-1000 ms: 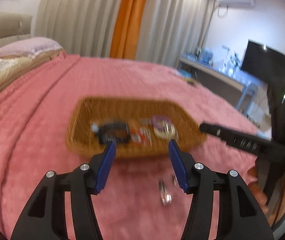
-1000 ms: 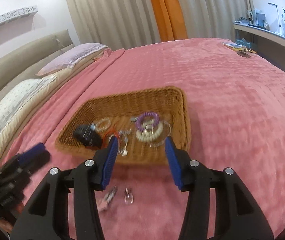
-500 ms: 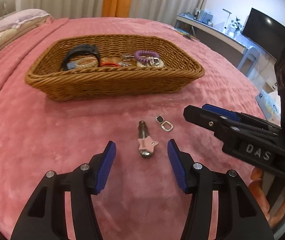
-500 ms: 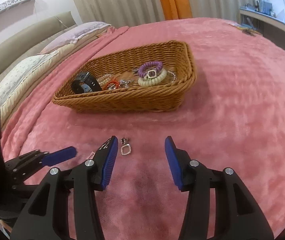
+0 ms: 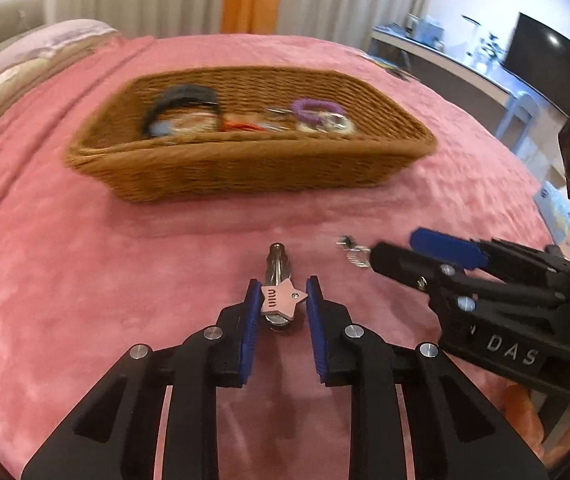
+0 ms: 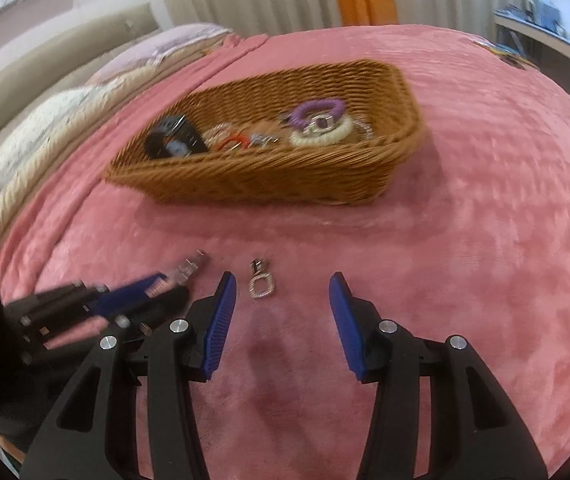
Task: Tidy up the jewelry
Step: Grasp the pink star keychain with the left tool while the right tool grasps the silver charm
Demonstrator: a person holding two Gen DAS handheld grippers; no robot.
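Observation:
A hair clip with a pink star tag (image 5: 281,298) lies on the pink bedspread. My left gripper (image 5: 281,294) has narrowed around the star, blue pads (image 5: 251,312) touching or almost touching its points. A silver square earring (image 6: 260,285) lies just right of the clip. My right gripper (image 6: 283,286) is open and low over the bedspread, the earring between its fingertips nearer the left one; it also shows in the left wrist view (image 5: 397,254). A wicker basket (image 5: 245,168) behind holds a black watch (image 5: 183,98), a purple coil bracelet (image 5: 317,108) and other pieces.
Pillows (image 6: 65,112) and the headboard lie far left. A desk (image 5: 457,68) and a dark TV screen (image 5: 553,68) stand beyond the bed at right. The bedspread (image 6: 465,260) spreads right of my right gripper.
Both grippers came down and forward onto the bedspread. My left gripper narrowed around the star clip. My right gripper moved up to the earring and stayed open.

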